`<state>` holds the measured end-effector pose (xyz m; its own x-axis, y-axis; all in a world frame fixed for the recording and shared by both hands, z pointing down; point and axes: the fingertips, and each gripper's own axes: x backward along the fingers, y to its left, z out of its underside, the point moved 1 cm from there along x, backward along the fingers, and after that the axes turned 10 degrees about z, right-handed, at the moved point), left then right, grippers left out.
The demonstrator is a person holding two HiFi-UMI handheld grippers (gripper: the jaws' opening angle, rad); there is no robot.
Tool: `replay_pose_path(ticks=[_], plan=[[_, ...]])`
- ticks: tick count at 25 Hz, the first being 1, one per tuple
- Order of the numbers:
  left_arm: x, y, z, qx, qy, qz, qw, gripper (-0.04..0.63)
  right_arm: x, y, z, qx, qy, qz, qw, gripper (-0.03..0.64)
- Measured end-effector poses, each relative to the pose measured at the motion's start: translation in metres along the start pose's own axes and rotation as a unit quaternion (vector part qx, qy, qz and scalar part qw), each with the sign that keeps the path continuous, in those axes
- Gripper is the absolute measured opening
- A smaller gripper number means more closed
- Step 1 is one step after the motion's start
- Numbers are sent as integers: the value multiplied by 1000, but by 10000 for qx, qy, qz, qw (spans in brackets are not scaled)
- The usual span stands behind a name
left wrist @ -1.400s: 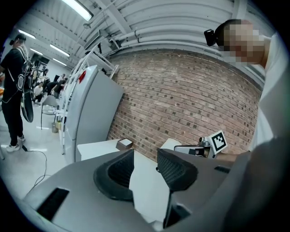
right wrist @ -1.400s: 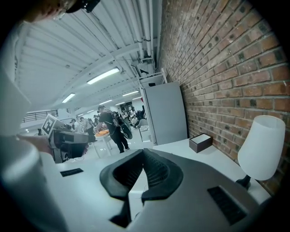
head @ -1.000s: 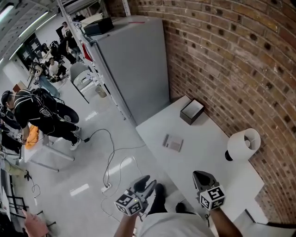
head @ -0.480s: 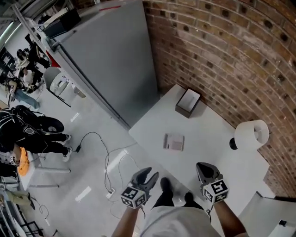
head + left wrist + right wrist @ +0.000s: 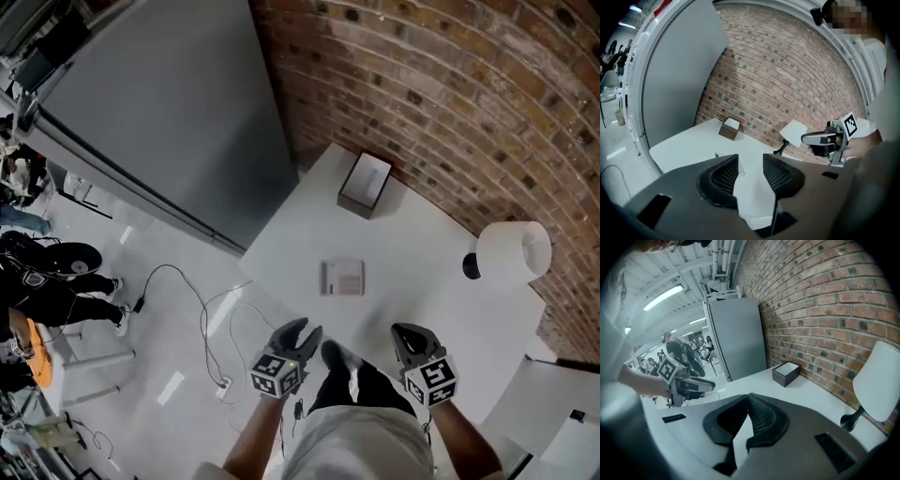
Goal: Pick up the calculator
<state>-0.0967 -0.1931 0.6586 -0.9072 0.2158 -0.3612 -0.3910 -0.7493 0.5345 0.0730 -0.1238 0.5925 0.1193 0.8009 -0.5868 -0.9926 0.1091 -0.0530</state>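
The calculator (image 5: 343, 277) lies flat mid-counter (image 5: 427, 272), well ahead of both grippers. The left gripper (image 5: 298, 331) has its jaws apart and empty, while the right gripper (image 5: 408, 330) has its jaws together. It's thin and flat, so a shallow approach could shove it away.

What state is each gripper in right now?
Left gripper: open, nothing between its jaws.
Right gripper: closed, holding nothing.
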Motion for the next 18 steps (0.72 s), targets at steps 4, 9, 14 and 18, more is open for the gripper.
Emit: replay_pose_path(ticks=[4, 9, 14, 18], plan=[[-35, 34, 11, 193, 206, -67, 9996, 189, -24, -13, 11, 4, 232, -51, 9997, 11], [-69, 71, 26, 381, 428, -274, 9980, 199, -55, -20, 24, -83, 474, -320, 9983, 11], [-102, 113, 45, 673, 672, -494, 9942, 201, -89, -23, 30, -90, 614, -572, 9964, 11], [-120, 138, 62, 897, 922, -571, 9900, 207, -107, -23, 34, -132, 715, -701, 9949, 11]])
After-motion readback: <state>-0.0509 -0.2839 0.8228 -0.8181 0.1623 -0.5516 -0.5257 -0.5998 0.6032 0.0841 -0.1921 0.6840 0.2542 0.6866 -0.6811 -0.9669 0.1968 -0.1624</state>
